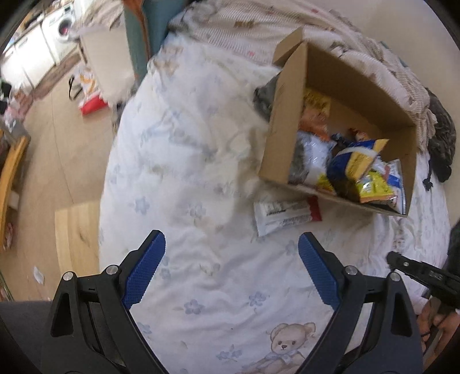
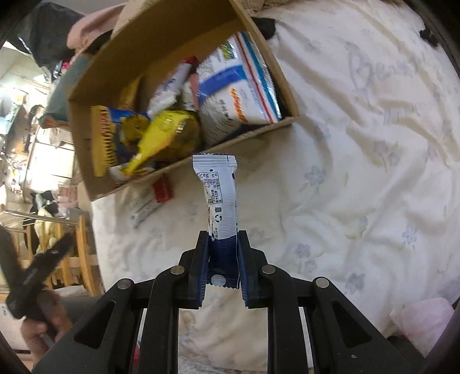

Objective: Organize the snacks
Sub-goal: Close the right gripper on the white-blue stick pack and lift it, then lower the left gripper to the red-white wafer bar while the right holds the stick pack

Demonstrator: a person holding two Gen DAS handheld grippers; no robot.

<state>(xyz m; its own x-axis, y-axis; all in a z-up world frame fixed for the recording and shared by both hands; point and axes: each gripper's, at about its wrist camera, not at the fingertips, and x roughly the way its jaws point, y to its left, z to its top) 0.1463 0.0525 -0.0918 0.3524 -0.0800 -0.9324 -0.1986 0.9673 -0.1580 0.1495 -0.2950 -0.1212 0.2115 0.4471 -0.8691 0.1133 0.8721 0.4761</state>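
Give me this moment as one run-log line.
right gripper: shut on white-blue snack bar | left gripper: open, empty | red-tipped snack bar: beside cardboard box

Floral quilt, washing machine

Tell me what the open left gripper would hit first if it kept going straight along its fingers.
Most likely the floral quilt: nothing lies between the left gripper and the bedding. The white snack bar sits slightly right of that line.
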